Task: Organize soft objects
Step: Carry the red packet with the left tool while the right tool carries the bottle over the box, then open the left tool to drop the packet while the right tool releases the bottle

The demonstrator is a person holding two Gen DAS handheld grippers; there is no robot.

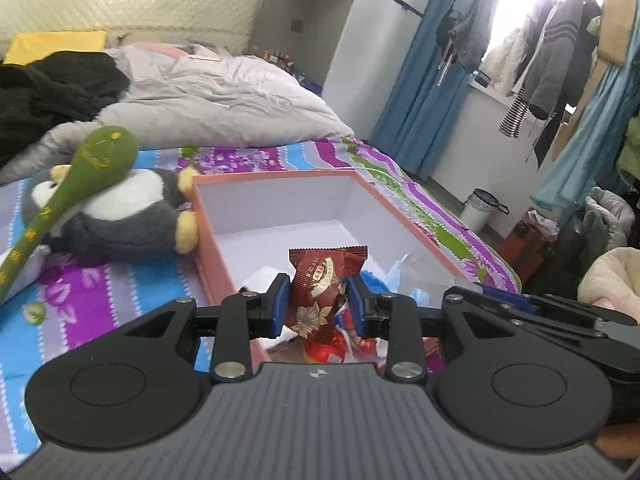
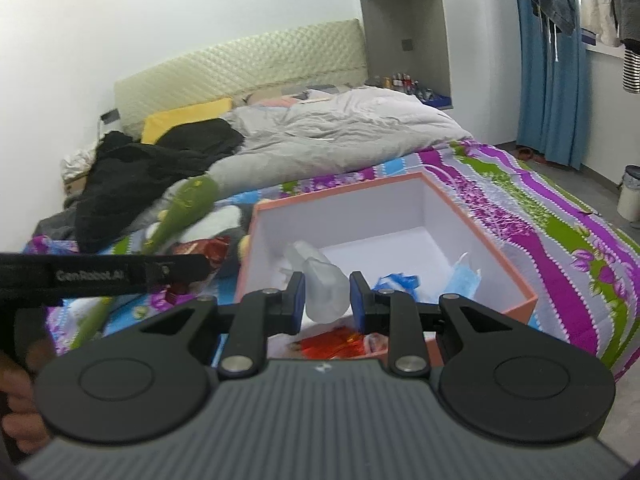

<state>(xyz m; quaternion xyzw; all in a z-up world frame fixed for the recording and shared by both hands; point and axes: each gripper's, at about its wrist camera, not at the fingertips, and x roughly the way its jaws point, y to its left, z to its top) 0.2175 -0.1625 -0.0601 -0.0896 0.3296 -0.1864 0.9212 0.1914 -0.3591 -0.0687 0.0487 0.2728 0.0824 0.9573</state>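
Observation:
A pink box with a white inside lies open on the bed; it also shows in the right wrist view. My left gripper is shut on a red snack packet and holds it over the box's near end. My right gripper is shut on a clear crumpled plastic bag over the box. Blue face masks and red wrappers lie inside. A plush penguin and a green plush club lie left of the box.
The bed has a striped floral sheet, a grey duvet, black clothes and a yellow pillow. Clothes hang by a blue curtain on the right. A white bin stands on the floor.

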